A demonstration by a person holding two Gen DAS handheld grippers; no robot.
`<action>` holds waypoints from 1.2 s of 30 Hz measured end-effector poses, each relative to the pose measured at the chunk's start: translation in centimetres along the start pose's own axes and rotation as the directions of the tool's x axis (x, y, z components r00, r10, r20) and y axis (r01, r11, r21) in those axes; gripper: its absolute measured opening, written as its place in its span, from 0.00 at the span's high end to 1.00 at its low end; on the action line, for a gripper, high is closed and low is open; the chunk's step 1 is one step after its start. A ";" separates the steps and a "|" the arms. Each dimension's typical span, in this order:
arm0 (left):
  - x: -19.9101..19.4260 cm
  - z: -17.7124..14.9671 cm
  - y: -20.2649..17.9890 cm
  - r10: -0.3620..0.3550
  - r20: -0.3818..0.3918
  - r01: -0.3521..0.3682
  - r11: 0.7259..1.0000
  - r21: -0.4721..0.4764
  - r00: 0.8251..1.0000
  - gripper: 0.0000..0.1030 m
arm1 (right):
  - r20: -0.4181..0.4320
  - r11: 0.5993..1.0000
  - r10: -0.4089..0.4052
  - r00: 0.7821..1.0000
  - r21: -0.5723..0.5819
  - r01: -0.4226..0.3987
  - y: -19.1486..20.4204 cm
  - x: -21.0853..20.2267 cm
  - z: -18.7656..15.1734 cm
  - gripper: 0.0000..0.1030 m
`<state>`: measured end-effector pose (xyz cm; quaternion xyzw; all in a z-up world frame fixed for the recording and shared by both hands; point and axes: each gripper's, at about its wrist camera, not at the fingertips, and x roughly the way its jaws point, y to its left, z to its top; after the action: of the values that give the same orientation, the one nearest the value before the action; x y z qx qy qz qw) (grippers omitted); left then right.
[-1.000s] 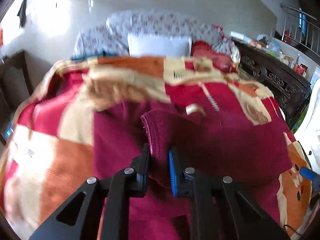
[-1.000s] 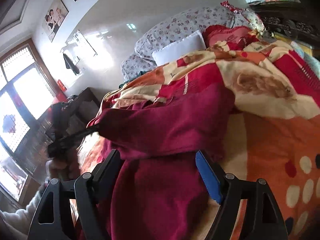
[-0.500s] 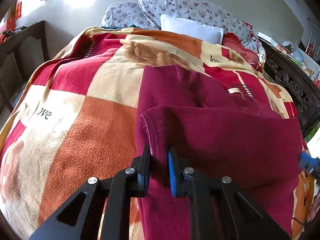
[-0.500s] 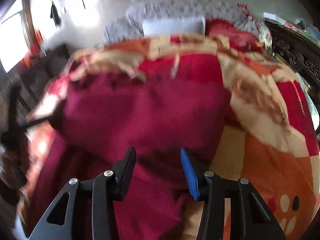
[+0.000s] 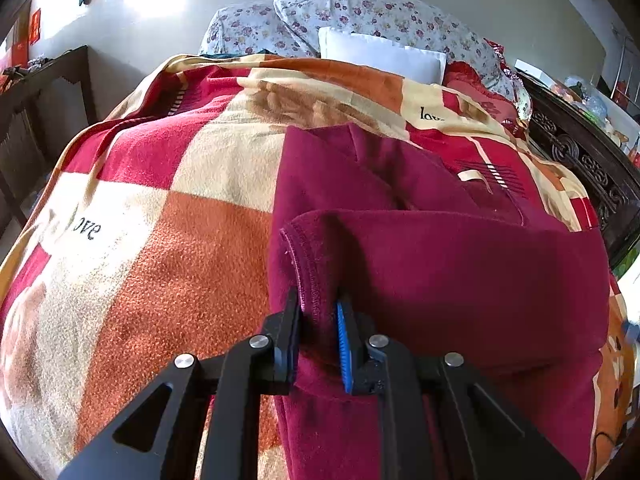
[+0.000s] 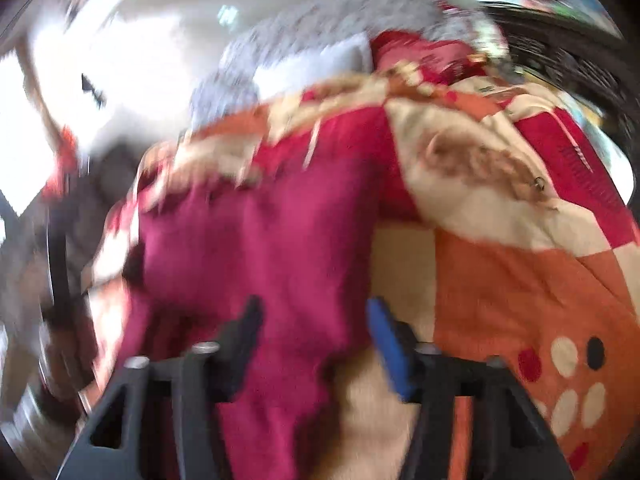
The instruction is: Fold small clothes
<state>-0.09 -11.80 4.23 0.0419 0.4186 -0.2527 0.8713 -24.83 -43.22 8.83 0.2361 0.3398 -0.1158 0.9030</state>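
Note:
A maroon garment [image 5: 420, 264] lies on the checked blanket, with its near part folded over the rest. My left gripper [image 5: 318, 330] is shut on the stitched hem at the fold's left corner. In the blurred right wrist view the same garment [image 6: 260, 248] lies left of centre. My right gripper [image 6: 314, 332] is open over the garment's near right edge, with the cloth between its fingers but not pinched.
The red, orange and cream blanket [image 5: 160, 248] covers the bed. Floral pillows [image 5: 360, 12] and a white pillow [image 5: 380, 56] lie at the head. Dark carved furniture [image 5: 592, 164] stands on the right, a dark table [image 5: 44, 92] on the left.
My left gripper has carried the held hem forward over the garment and lowered it. My right gripper narrowed, then opened wider, and is moving fast, so its view is blurred.

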 end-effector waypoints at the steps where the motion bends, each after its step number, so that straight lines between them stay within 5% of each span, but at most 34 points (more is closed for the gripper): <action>1: 0.0 0.0 0.0 0.002 -0.001 -0.002 1.000 -0.002 1.000 0.85 | 0.030 0.999 -0.001 1.000 0.037 0.000 -0.5 0.5 0.9 0.16; 4: 0.1 0.1 0.0 0.003 -0.003 -0.003 1.000 -0.014 1.000 0.84 | -0.001 0.997 -0.002 1.000 0.076 0.002 -1.2 4.3 3.3 0.17; 5: 0.1 0.1 0.0 0.003 -0.004 -0.003 1.000 -0.016 1.000 0.84 | -0.007 0.997 0.006 1.000 0.076 -0.006 -1.2 5.2 3.7 0.29; 6: 0.1 0.2 0.0 0.002 -0.007 -0.002 1.000 -0.018 1.000 0.84 | -0.015 0.998 -0.004 1.000 0.065 0.005 -1.2 5.9 4.0 0.68; 7: 0.1 0.3 0.0 0.001 -0.008 -0.001 1.000 -0.018 1.000 0.84 | -0.028 0.998 -0.040 0.999 0.040 0.041 -1.0 6.5 4.3 0.81; 9: 0.0 0.4 -0.1 -0.006 -0.002 0.006 1.000 -0.012 1.000 0.84 | -0.001 0.997 -0.067 0.998 0.024 0.067 -1.1 6.3 4.7 0.85; 14: 1.0 -0.2 -0.7 0.062 -0.005 -0.062 0.998 0.034 0.998 0.77 | 0.001 0.976 -0.217 0.976 -0.008 0.217 -2.7 8.3 4.3 0.86; 20: 0.6 -0.8 -0.6 0.082 0.001 -0.082 0.996 0.039 0.997 0.76 | 0.026 0.982 -0.188 0.982 0.033 0.187 -2.3 4.7 4.1 0.82; 26: -0.6 -1.1 0.0 0.076 0.002 -0.076 0.997 0.013 0.997 0.76 | -0.034 0.997 -0.041 0.999 -0.067 0.038 1.9 2.3 0.8 0.74; 31: 0.5 -2.0 -1.0 0.109 -0.013 -0.109 0.993 0.049 0.994 0.68 | -0.118 0.980 -0.153 0.981 -0.147 0.135 2.1 5.3 -2.1 0.75; 36: -0.2 -2.5 -1.6 0.159 0.007 -0.159 0.982 0.107 0.987 0.64 | -0.109 0.990 -0.114 0.987 -0.091 0.104 1.7 4.3 -2.0 0.74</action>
<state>-2.77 -12.43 2.96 0.1221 0.4007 -0.2045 0.8847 -22.09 -40.94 5.28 0.1849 0.4079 -0.1369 0.8836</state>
